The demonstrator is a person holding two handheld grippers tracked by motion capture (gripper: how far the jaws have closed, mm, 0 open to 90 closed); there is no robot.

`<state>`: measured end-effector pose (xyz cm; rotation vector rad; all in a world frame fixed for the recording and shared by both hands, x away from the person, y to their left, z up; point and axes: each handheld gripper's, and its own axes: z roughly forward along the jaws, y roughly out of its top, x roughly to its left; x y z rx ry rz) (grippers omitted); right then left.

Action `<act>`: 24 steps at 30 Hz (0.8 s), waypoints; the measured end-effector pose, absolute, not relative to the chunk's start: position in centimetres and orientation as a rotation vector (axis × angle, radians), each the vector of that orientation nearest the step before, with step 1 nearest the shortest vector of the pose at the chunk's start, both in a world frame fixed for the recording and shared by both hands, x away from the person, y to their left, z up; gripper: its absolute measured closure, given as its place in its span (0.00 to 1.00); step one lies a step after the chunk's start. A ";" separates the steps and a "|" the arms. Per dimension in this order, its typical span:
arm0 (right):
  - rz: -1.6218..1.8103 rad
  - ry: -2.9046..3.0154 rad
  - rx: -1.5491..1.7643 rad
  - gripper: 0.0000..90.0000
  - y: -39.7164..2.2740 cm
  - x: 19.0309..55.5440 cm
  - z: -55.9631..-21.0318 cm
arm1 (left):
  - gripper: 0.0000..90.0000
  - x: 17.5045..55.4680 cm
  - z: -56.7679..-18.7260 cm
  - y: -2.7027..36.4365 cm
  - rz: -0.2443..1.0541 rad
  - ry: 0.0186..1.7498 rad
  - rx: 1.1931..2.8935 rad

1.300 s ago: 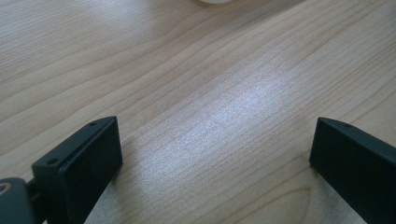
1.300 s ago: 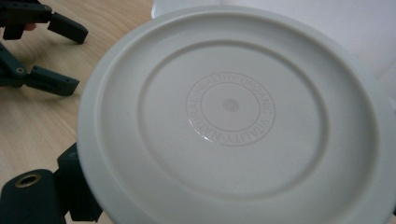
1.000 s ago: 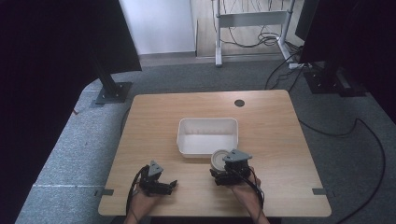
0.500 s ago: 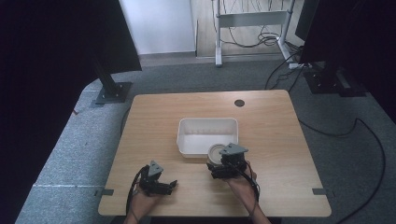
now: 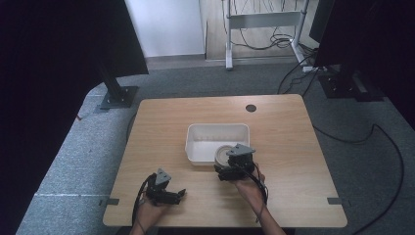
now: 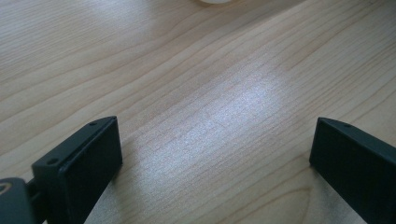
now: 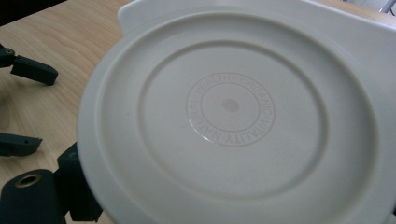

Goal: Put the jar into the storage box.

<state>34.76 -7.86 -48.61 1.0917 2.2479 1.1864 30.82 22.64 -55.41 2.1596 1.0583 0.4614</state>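
Matt pale wood-grain table (image 6: 205,93), smooth white plastic lid (image 7: 233,121), white plastic tub (image 5: 205,134)

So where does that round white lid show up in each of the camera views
High view: the round white lid sits at the right gripper, over the near right corner of the white tray.
Left gripper view: a pale sliver at the top edge might be it; cannot tell.
Right gripper view: the lid takes up most of the picture.
Shared landmark: the wooden table.

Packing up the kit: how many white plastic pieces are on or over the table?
2. A rectangular white container sits mid-table. A round white lid is held in the right gripper at the container's near right corner. More may lie hidden beneath the lid.
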 end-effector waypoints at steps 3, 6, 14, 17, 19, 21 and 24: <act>1.187 2.245 1.090 0.10 -7.7 35.1 -48.6 | 0.02 30.8 -55.4 22.6 0.461 1.059 2.159; 1.177 2.242 1.089 0.10 -7.5 35.4 -48.5 | 0.02 30.8 -55.4 22.6 0.461 1.059 2.159; 1.166 2.240 1.098 0.10 -7.0 36.5 -48.4 | 0.02 30.8 -55.4 22.6 0.460 1.058 2.161; 1.167 2.237 1.101 0.10 -6.8 37.0 -48.4 | 0.02 30.8 -55.4 22.6 0.461 1.058 2.161; 1.163 2.235 1.102 0.10 -6.6 37.3 -48.4 | 0.02 30.8 -55.4 22.6 0.461 1.059 2.159; 1.163 2.233 1.105 0.10 -6.5 37.5 -48.4 | 0.02 30.8 -55.4 22.6 0.461 1.059 2.159; 1.160 2.228 1.111 0.10 -6.3 38.0 -48.4 | 0.02 30.8 -55.4 22.6 0.461 1.059 2.159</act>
